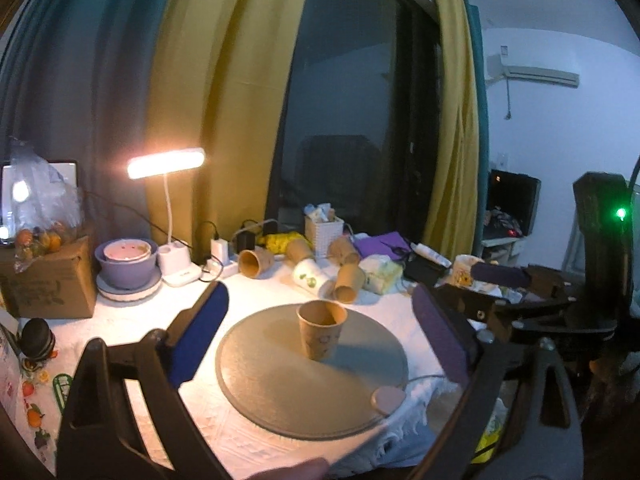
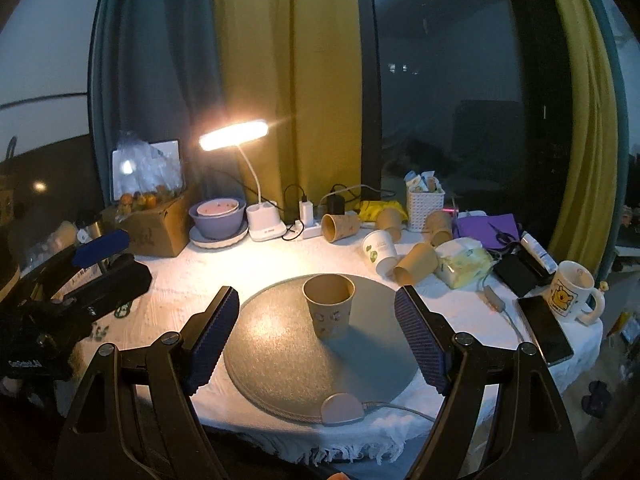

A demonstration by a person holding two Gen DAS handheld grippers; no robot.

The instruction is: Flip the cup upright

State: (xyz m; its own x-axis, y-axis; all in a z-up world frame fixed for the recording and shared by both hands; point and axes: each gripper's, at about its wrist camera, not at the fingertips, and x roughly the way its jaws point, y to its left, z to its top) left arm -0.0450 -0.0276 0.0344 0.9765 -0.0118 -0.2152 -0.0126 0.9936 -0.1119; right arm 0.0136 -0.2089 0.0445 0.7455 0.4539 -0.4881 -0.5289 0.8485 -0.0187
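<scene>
Both grippers, left (image 1: 320, 336) and right (image 2: 318, 332), hover spread and empty near the brown paper cup (image 2: 329, 305), which stands mouth-up on the round grey mat (image 2: 280, 360). It looks light, so a careless brush from either pad as the tools pull away could topple it again.

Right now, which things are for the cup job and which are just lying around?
For the job: cup, upright on the mat; left tongs and right tongs, both open.

Just lying about: lamp, mug, bowl, phone.
</scene>
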